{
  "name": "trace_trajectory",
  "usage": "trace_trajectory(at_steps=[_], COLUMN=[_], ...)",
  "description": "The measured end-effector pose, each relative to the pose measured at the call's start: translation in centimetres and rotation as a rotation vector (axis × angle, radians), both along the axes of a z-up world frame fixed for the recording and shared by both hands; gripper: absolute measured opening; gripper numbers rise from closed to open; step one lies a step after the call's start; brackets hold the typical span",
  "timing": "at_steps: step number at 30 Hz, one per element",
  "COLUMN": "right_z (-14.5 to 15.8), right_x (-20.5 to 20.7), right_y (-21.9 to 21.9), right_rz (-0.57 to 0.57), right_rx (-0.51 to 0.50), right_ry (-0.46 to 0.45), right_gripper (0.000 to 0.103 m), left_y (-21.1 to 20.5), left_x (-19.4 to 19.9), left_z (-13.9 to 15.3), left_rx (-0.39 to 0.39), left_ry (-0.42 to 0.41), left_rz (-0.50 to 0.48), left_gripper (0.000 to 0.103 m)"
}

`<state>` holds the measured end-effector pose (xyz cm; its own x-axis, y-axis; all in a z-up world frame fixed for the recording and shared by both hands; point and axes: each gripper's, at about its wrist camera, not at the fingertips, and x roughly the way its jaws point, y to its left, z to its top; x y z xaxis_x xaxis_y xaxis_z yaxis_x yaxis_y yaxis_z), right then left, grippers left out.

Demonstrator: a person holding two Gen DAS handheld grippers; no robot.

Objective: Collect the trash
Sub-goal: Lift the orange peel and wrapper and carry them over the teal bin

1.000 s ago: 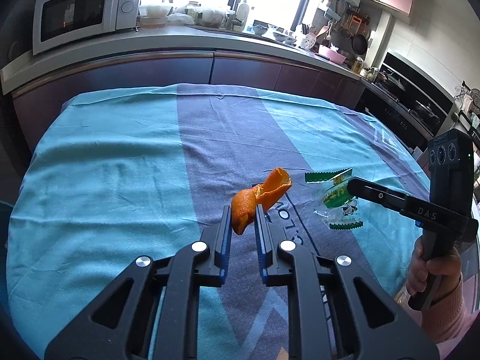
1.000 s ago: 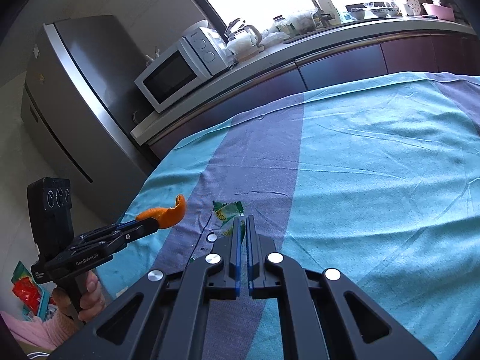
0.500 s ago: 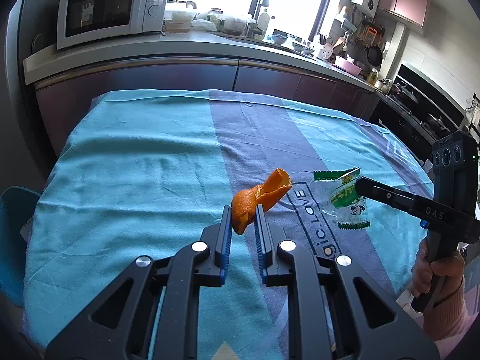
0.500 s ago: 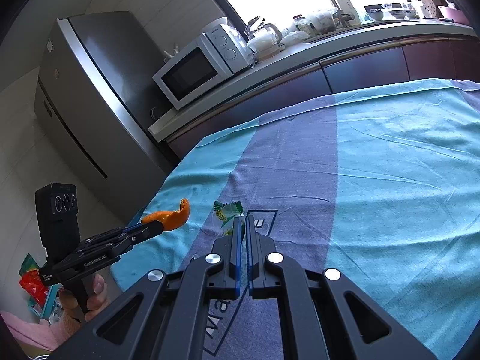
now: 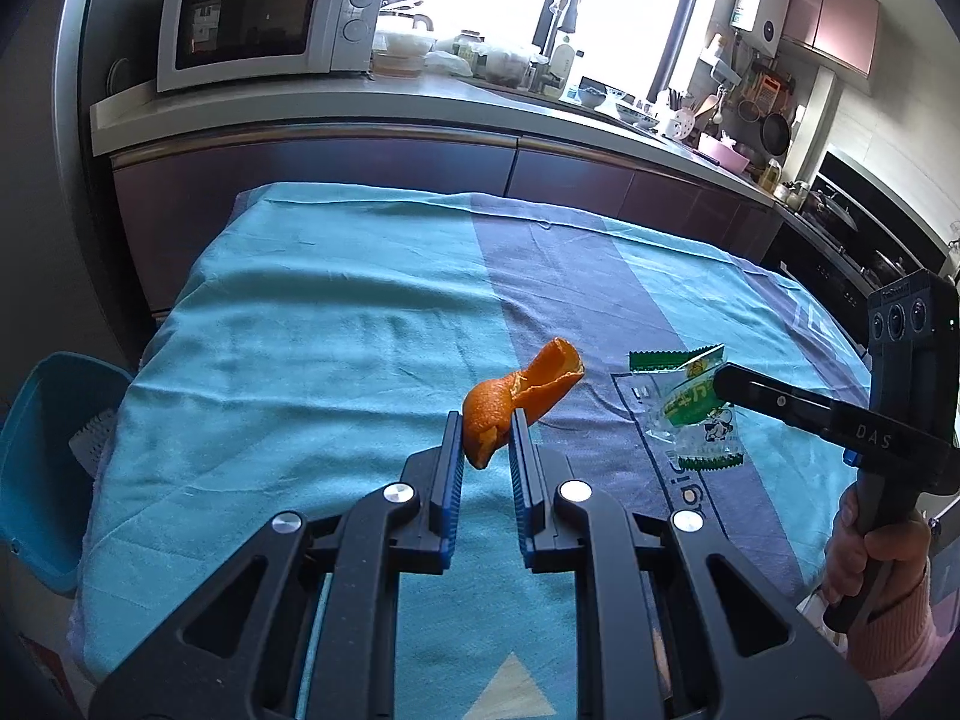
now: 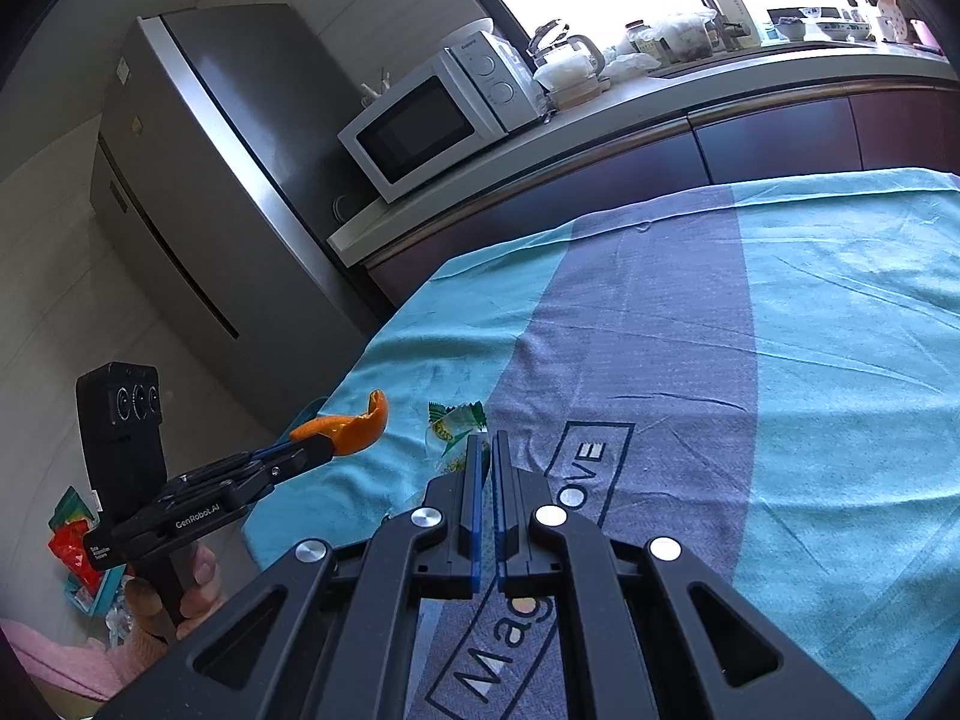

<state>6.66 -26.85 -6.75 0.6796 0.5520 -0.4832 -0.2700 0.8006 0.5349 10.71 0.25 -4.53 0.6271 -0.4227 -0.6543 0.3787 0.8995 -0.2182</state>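
Observation:
My left gripper (image 5: 486, 432) is shut on a curled orange peel (image 5: 522, 393), which sticks out past the fingertips above the cloth. In the right wrist view the same peel (image 6: 351, 426) juts from the left gripper (image 6: 312, 450) at the left. My right gripper (image 6: 487, 450) is shut on a crumpled green and clear snack wrapper (image 6: 453, 426). From the left wrist view that wrapper (image 5: 690, 414) hangs at the tip of the right gripper (image 5: 720, 381), lifted off the table. Both held things are over the near left part of the table.
The table wears a teal and purple cloth (image 5: 360, 330). A blue bin (image 5: 42, 468) stands beside its left edge. Behind the table runs a counter with a microwave (image 5: 270, 21), and a tall fridge (image 6: 198, 198) is at its end. Colourful rubbish (image 6: 75, 546) lies on the floor at left.
Both grippers have drifted left along the table, each keeping its load. The blue bin has come into the left wrist view, and the table's left edge is nearer.

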Motion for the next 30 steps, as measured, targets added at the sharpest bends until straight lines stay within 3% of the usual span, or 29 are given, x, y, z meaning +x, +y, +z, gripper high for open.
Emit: trace_trajectory(at_steps=[30], right_z=[0.8], right_x=[1.2], right_y=[4.9], right_rz=[0.113], right_rx=[-0.001], right_ry=[-0.009], right_gripper=[0.002], left_y=[4.9], left_x=[-1.2], left_z=[1.3], left_rx=[-0.012], left_ry=[-0.029], left_rz=[0.106], left_gripper=[0.015])
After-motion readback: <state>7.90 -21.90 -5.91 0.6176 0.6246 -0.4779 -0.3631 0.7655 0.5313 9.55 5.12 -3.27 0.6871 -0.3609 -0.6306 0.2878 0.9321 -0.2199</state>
